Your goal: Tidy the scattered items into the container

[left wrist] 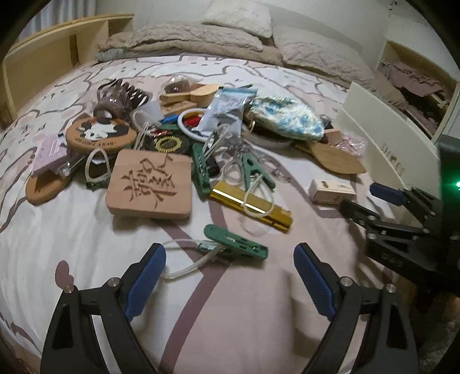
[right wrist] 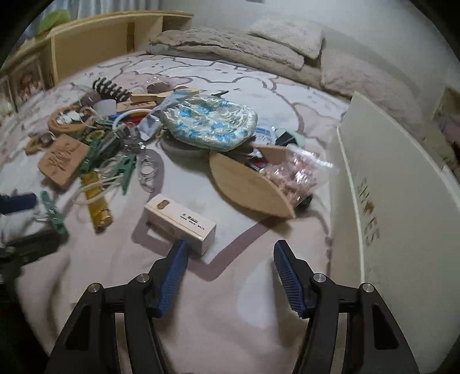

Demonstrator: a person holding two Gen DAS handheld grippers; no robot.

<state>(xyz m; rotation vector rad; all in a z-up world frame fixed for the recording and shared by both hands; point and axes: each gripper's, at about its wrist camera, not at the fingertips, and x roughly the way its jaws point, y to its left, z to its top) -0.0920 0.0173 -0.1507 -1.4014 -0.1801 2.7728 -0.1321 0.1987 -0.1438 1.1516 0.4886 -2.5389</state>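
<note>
So, I'm looking down at the bed (left wrist: pixel 86 230), its patterned cover taking up nearly the whole view, w/ pillows (left wrist: pixel 238 17) heaped along the far edge. At the bed's right edge stands the white container (right wrist: pixel 402 187) (gold lettering on its side, too blurred to read for sure). Most of the clutter sits in a heap around the bed's middle: a blue-and-white pouch (right wrist: pixel 210 123) on top, a curved wooden tray (right wrist: pixel 247 187) leaning out toward the container w/ a clear bag of pink bits (right wrist: pixel 299 172) against it. On the heap's left side lies a carved wooden block (left wrist: pixel 149 184), a round cat coaster (left wrist: pixel 100 132) behind it, and a gold bar (left wrist: pixel 250 205) w/ a white cord looped over it. Green clips are mixed in; one green clip (left wrist: pixel 235 241) lies apart, nearer my side of the bed, trailing a white cord.

My left gripper (left wrist: pixel 230 273) hangs just short of that clip, jaws wide apart, nothing between the pads. My right gripper (right wrist: pixel 227 276) has its jaws apart too, nothing between them. A small wooden box (right wrist: pixel 181 224) lies on the cover just ahead of it; the box's near corner sits right at the left finger (right wrist: pixel 172 273), and I can't tell if they touch.
</note>
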